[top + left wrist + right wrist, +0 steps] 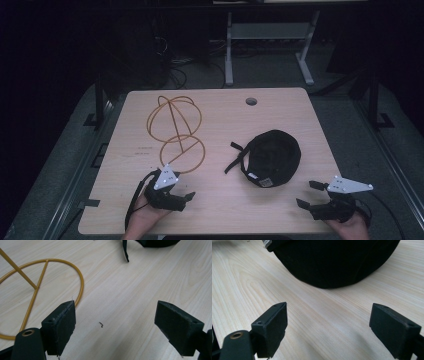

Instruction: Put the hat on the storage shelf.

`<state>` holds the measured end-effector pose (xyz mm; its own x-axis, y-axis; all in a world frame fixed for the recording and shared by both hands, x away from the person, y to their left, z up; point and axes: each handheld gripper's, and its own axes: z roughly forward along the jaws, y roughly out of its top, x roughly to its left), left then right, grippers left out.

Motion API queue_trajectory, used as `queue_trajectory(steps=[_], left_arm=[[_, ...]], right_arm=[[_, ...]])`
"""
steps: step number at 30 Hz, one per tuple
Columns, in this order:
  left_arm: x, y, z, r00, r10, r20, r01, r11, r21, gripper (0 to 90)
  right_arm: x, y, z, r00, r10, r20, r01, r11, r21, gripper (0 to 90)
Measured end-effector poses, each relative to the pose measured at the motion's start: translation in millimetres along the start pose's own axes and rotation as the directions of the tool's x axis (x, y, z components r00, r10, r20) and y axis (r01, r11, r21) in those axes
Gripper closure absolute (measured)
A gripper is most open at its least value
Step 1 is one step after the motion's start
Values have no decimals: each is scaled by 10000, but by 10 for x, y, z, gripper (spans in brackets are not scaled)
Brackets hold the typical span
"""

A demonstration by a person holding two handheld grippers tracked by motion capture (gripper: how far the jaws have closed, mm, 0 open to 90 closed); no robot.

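Note:
A black cap lies right of the middle of the light wooden table, its strap trailing to the left. A gold wire hat stand lies on its side at the left, its round base ring nearest me. My left gripper is open just in front of that ring, nothing between its jaws. In the left gripper view the gripper hovers over bare wood, the ring to its left. My right gripper is open in front of the cap and right of it. In the right gripper view the cap sits beyond the open gripper.
A round cable hole is at the table's far edge. Beyond the table stand a white desk frame and cables on a dark floor. A small dark speck lies on the wood between my left jaws.

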<state>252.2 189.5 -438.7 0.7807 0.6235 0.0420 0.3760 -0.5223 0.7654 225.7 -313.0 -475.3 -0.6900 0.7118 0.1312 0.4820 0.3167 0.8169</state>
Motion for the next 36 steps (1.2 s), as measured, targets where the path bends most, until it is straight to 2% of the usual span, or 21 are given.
queue_trajectory(steps=[5, 7, 10, 21, 25, 28, 30, 33, 36], left_arm=[[-1, 2, -11, 9999, -71, -72, 70, 10000, -36, 170], [-1, -3, -20, 9999, -129, -48, 128, 9997, -217, 171], [-1, -8, -12, 9999, -120, -53, 119, 9998, -149, 170], [-86, 62, 1, 9998, 35, 194, -28, 9995, -315, 170], [-122, 108, 21, 9989, -27, 475, 46, 9992, -397, 170], [-210, 216, 57, 9969, 275, 740, -246, 9989, -405, 170], [-262, 278, 83, 9937, 248, 1096, -192, 9985, -522, 170], [-330, 387, 118, 9895, 714, 1260, -657, 9966, -491, 170], [-395, 502, 180, 9843, 951, 1490, -886, 9948, -502, 170]], right_arm=[[15, 11, 12, 10000, 11, -63, -11, 10000, 22, 144], [26, 18, 4, 10000, 25, -50, -25, 10000, -22, 144], [35, 34, -2, 10000, 18, -76, -19, 10000, -87, 144], [61, 46, 2, 9998, -87, -159, 85, 9999, -108, 144], [53, 39, 1, 9999, -32, -157, 31, 9999, -96, 144], [57, 36, -22, 9999, -35, -156, 32, 9997, -226, 144], [60, 37, -32, 9999, -25, -170, 21, 9996, -274, 144], [61, 41, -36, 9998, -18, -180, 13, 9995, -318, 143], [57, 40, -32, 9998, -2, -193, -4, 9996, -288, 144]])
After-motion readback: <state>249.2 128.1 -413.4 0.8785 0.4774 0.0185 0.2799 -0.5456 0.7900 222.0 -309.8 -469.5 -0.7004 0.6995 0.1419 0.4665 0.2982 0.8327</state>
